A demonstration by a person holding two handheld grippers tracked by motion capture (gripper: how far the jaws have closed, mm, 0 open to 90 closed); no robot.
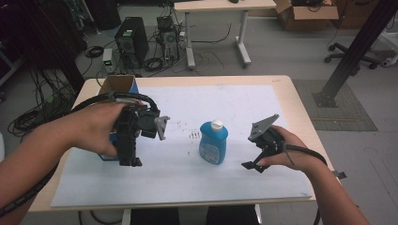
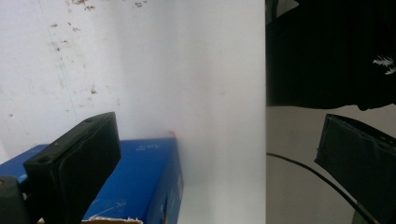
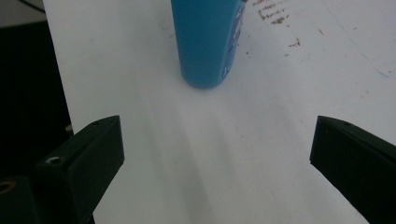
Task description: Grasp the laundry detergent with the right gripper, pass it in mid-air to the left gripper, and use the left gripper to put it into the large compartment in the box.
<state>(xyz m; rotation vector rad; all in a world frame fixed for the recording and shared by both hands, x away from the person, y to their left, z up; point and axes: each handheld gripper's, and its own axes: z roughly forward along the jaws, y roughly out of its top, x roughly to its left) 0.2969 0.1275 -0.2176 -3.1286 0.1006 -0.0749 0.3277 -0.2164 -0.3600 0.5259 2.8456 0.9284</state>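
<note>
A blue bottle [image 1: 213, 142] with a white cap stands upright in the middle of the white paper sheet [image 1: 244, 101]. My right gripper [image 1: 253, 165] is held low to the bottom right of it, jaws spread wide. In the right gripper view the bottle [image 3: 208, 42] stands ahead, beyond the open gripper [image 3: 217, 126], nothing between the jaws. My left gripper [image 1: 133, 150] hovers over an open-topped blue box [image 1: 123, 85] at the table's left. In the left gripper view the box [image 2: 140, 179] lies under the left jaw, and the gripper [image 2: 215, 126] is open and empty.
The wooden table [image 1: 300, 112] ends just past the paper on every side. On the floor behind stand a computer tower [image 1: 131, 40], cables, a second desk [image 1: 220, 7] and a cardboard box [image 1: 307, 14]. A black metal post [image 1: 354, 51] rises at the right.
</note>
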